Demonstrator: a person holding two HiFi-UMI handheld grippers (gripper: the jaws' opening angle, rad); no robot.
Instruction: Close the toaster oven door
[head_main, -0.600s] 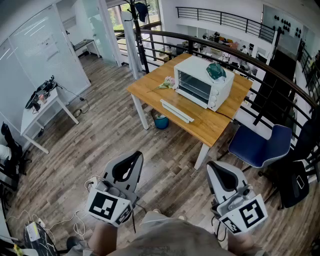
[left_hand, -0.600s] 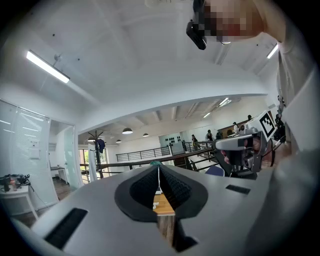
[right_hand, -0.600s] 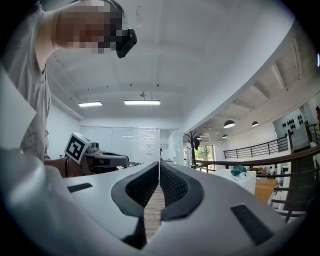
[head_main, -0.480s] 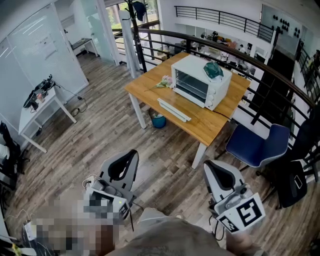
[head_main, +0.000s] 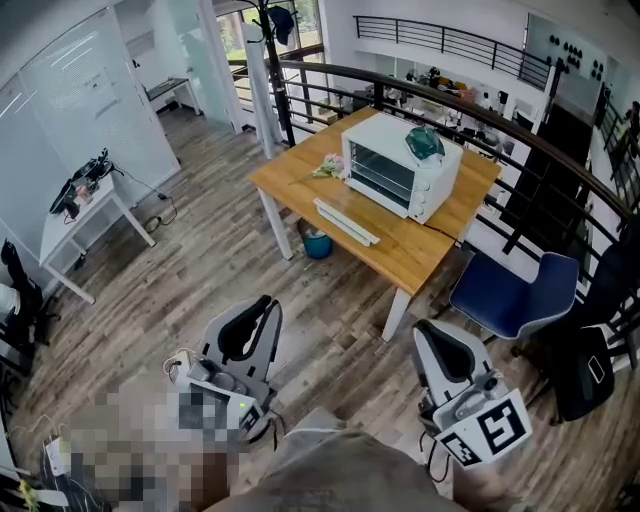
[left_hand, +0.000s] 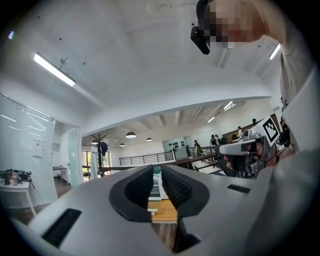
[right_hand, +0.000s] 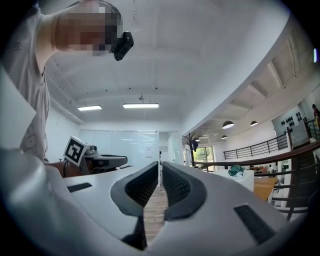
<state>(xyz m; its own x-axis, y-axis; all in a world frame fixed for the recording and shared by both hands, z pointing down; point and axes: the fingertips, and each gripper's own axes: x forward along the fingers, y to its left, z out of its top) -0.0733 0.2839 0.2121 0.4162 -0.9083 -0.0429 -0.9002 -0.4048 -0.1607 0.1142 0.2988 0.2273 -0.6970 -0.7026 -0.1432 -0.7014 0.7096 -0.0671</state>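
Standing well back from the wooden table (head_main: 420, 255), the person has both tools held low at waist height, pointing forward over the plank floor, which looks to me like a carry posture and not a working one. The left gripper (head_main: 267, 304) has its jaws pressed together with nothing between the ribbed pads; through the thin slit in its own view (left_hand: 159, 181) you only catch a sliver of the far table. The right gripper (head_main: 426, 331) is the same, jaws together and empty (right_hand: 160, 181), aimed a little aside toward the glass wall.

The white toaster oven (head_main: 400, 165) sits on the table well apart from both tools, near the railing side. Its door (head_main: 346, 221) is dropped flat toward the room, lying over the tabletop, so the job has not begun; I'd guess closed jaws suit it, since the door can be nudged up from below with a blunt tip.

As for what holds what: the oven's cavity shows dark bars like a rack, and I can see no food in it from here. A green bundle (head_main: 427, 141) rests on the oven's roof, and a few flowers (head_main: 330, 165) lie just beside its left wall. A blue bin (head_main: 318, 243) stands under the table; its contents I cannot make out.
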